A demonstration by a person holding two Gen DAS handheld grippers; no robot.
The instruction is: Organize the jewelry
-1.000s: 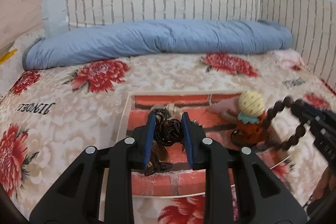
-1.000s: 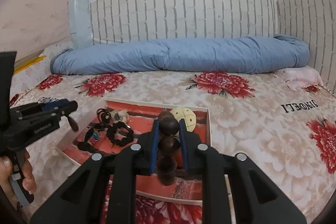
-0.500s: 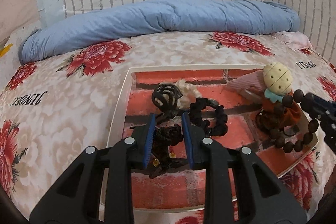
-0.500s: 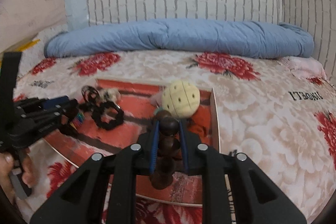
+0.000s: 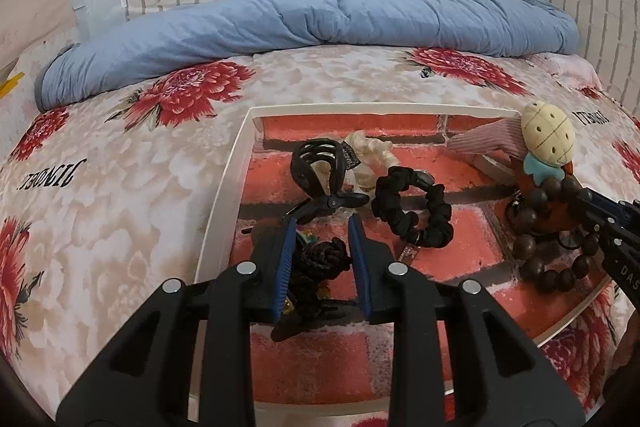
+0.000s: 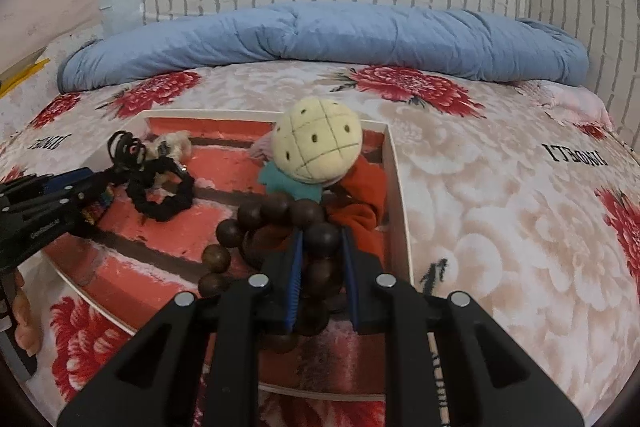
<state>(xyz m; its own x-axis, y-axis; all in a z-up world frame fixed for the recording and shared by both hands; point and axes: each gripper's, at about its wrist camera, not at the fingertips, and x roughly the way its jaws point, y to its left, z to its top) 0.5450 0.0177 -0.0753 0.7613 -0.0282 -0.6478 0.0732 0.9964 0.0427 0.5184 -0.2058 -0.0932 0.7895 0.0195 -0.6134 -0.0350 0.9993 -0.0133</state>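
Dark wooden beads, a bracelet, are hanging from the right gripper low over the right end of the white tray, probably being lowered there so the jewelry ends up sorted inside. Jaws are sitting narrowly apart, pinching one bead, with the rest of the loop draping toward the plush doll and touching its orange body. The left gripper is holding a black braided cord piece, jaws closed onto it with only a small gap, hovering over the tray's left part; whether the cord is already resting on the tray floor cannot be told. Lying loose in the tray are a black hair claw, a cream scrunchie and a black scrunchie, grouped near the middle. The tray is sitting on a flowered bedspread, likely as the collection spot.
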